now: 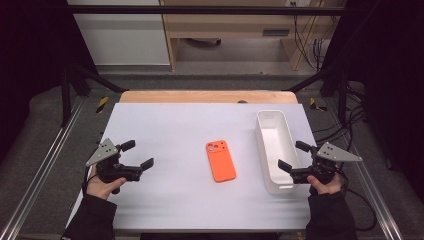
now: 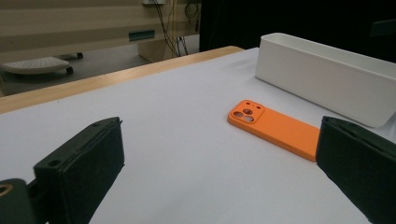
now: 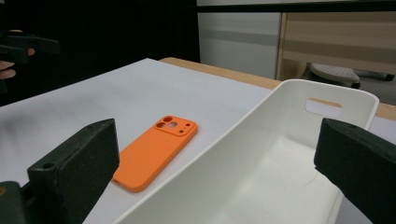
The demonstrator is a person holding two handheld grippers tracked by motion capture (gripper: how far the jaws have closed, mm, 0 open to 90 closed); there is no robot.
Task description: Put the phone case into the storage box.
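Note:
An orange phone case [image 1: 220, 160] lies flat, camera cut-out away from me, in the middle of the white table top [image 1: 175, 125]. My left gripper [image 1: 137, 155] hovers open at the table's left side, well apart from the case, with nothing between its jaws. From the left gripper view the phone case [image 2: 273, 127] lies ahead and to the right. My right gripper [image 1: 291, 156] stands open over the near end of a long white bin [image 1: 273, 150]. The right gripper view has the phone case [image 3: 156, 150] left of the bin wall [image 3: 210, 163], and the bin looks empty.
The table's wooden far edge [image 1: 207, 96] borders a floor with cabinets beyond. Metal rails [image 1: 40, 175] run along both sides of the table. Cables trail at the right [image 1: 357, 200]. The other hand with its gripper [image 3: 23, 46] appears far off in the right gripper view.

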